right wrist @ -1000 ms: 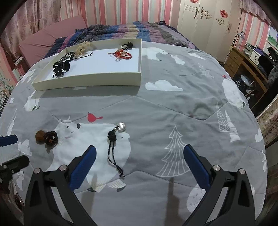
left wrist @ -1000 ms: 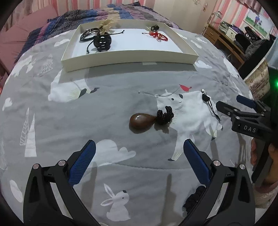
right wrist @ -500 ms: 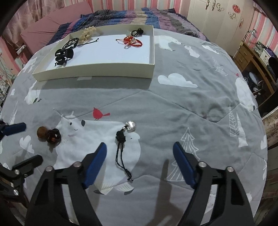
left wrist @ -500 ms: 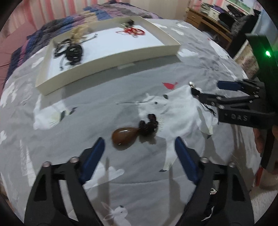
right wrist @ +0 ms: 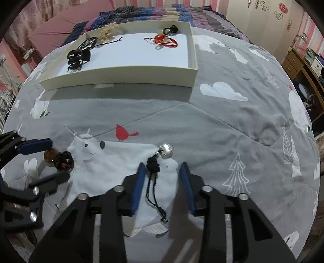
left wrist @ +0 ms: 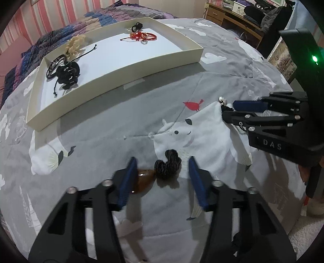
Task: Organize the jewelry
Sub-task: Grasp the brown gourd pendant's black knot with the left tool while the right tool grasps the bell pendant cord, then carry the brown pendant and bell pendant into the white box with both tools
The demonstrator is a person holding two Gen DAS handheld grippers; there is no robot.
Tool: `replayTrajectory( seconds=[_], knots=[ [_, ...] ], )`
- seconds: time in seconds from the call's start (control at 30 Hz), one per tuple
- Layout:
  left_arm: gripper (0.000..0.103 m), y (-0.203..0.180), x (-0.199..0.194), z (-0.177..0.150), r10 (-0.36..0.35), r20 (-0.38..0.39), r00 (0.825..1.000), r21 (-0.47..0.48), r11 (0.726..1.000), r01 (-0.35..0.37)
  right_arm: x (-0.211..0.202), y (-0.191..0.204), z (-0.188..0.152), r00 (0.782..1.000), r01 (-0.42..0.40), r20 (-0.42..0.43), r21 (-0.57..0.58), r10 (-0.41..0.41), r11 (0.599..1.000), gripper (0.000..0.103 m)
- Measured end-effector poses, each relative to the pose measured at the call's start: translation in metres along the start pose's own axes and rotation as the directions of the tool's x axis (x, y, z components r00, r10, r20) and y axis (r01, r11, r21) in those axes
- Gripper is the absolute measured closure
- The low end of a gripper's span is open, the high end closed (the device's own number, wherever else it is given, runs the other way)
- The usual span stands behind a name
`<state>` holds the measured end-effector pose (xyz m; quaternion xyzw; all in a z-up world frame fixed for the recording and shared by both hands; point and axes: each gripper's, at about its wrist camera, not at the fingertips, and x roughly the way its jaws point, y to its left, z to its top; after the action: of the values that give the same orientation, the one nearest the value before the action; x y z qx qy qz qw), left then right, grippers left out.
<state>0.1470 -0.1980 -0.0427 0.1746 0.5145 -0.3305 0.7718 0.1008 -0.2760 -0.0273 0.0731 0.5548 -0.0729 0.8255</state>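
Note:
A brown pendant on a knotted dark cord (left wrist: 162,172) lies on the grey bedspread between the open fingers of my left gripper (left wrist: 162,168); it also shows in the right wrist view (right wrist: 58,158). A silver bell charm on a black cord (right wrist: 156,170) lies between the open fingers of my right gripper (right wrist: 162,172). The right gripper also shows in the left wrist view (left wrist: 228,111), where it hides most of the charm. A cream tray (left wrist: 113,79) farther back holds black cords, a beige piece and a red bracelet (left wrist: 141,36).
The grey bedspread (right wrist: 222,131) carries bear, cloud and tree prints. A striped blanket (right wrist: 162,14) lies behind the tray (right wrist: 121,77). A wooden desk (left wrist: 232,14) stands at the far right.
Both grippers have come down and forward over their pieces, and their fingers have narrowed. The pendant now sits between the left fingers, the bell cord between the right fingers.

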Motion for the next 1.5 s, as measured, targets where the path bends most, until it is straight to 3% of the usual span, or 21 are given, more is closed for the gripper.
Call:
replayTrajectory(
  seconds=[0.07,0.17,0.3,1.1,1.5],
  knots=[
    [0.079,-0.001,0.003,0.000,-0.034,-0.020,0.999,0.000,0.999,0.034,0.000,0.002,-0.001,1.000,-0.013,0.003,-0.006,0.013,1.000,0.080],
    [0.080,-0.006,0.002,-0.003,-0.024,-0.013,1.000,0.018,1.000,0.024,-0.001,0.004,-0.002,1.000,-0.021,0.015,-0.011,0.022,1.000,0.090],
    [0.084,-0.004,-0.001,-0.005,-0.034,-0.007,0.999,0.009,0.999,0.034,-0.002,0.003,-0.004,0.999,-0.035,0.024,-0.005,0.035,0.999,0.091],
    [0.084,0.044,-0.040,0.000,-0.005,0.076,0.997,-0.178,0.984,0.019,-0.041,0.009,0.008,0.986,-0.001,0.165,-0.007,0.002,1.000,0.092],
    [0.084,0.081,-0.050,0.047,0.075,0.107,0.991,-0.273,0.961,-0.043,-0.073,0.014,0.069,0.961,0.017,0.277,-0.036,-0.006,0.999,0.092]
  ],
)
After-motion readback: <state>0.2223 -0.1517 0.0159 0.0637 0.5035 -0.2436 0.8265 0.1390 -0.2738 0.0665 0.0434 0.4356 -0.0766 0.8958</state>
